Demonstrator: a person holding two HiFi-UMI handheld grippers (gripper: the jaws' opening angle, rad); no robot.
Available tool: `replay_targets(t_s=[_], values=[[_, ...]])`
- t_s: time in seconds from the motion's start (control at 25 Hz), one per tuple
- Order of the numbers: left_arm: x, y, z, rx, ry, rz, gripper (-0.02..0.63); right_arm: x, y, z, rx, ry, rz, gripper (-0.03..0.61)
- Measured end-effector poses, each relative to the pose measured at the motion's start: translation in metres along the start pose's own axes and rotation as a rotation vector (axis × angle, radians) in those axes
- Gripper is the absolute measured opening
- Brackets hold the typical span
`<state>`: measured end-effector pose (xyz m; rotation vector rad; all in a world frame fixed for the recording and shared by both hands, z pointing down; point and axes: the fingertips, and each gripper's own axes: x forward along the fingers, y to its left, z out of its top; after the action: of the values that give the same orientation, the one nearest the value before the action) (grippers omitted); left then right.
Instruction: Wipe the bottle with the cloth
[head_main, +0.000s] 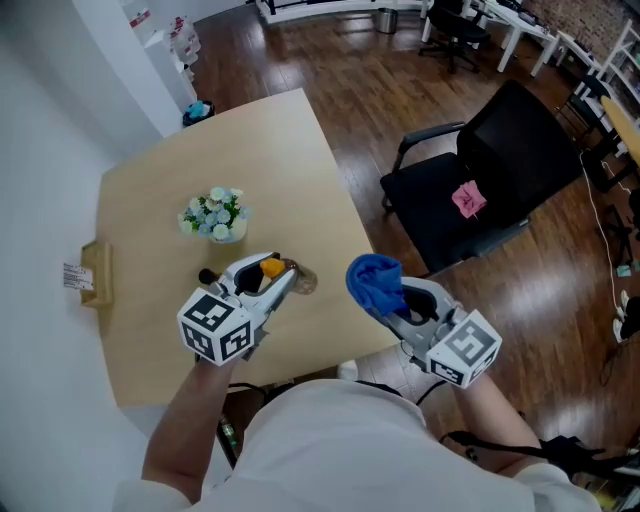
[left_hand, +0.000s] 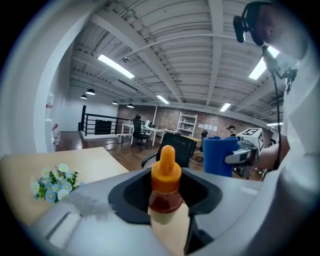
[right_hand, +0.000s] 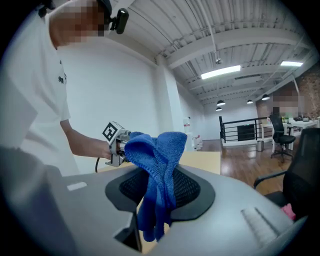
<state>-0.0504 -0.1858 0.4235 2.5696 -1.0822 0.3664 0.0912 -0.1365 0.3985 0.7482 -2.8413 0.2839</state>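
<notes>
A small bottle (head_main: 290, 277) with an orange cap and amber liquid is clamped in my left gripper (head_main: 276, 281), lifted above the wooden table (head_main: 150, 200). In the left gripper view the bottle (left_hand: 165, 192) stands upright between the jaws, cap upward. My right gripper (head_main: 392, 300) is shut on a bunched blue cloth (head_main: 374, 282), held just off the table's right edge and a short way right of the bottle. In the right gripper view the cloth (right_hand: 159, 170) hangs folded over the jaws, with the left gripper (right_hand: 116, 145) beyond it.
A small vase of pale flowers (head_main: 215, 216) stands mid-table behind the bottle. A wooden block with a label (head_main: 94, 274) sits at the table's left edge. A black office chair (head_main: 490, 175) with a pink item (head_main: 468, 199) stands to the right on the wood floor.
</notes>
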Motion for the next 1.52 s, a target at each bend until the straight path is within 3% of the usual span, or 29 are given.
replay_targets(t_s=[0.32,0.52,0.8,1.24,1.4,1.52], values=[[-0.048,-0.038,0.031,0.053,-0.024,-0.107,0.160,0.061,0.061,0.086,-0.145,-0.141,0.167,0.128],[-0.076,-0.037,0.028,0.057,-0.031,-0.101,0.160,0.085,0.096,0.093,-0.162,-0.154,0.213,0.129],[-0.115,-0.034,0.027,0.051,-0.052,-0.101,0.160,0.099,0.114,0.064,-0.119,-0.097,0.184,0.127],[-0.146,-0.031,0.045,0.053,-0.094,-0.128,0.160,0.106,0.106,-0.013,-0.062,0.049,0.060,0.127],[-0.146,-0.021,0.045,0.043,-0.091,-0.124,0.160,0.104,0.102,-0.009,-0.053,0.044,0.019,0.127],[-0.140,-0.011,0.039,0.023,-0.073,-0.112,0.161,0.096,0.107,0.017,-0.068,-0.015,0.005,0.127]])
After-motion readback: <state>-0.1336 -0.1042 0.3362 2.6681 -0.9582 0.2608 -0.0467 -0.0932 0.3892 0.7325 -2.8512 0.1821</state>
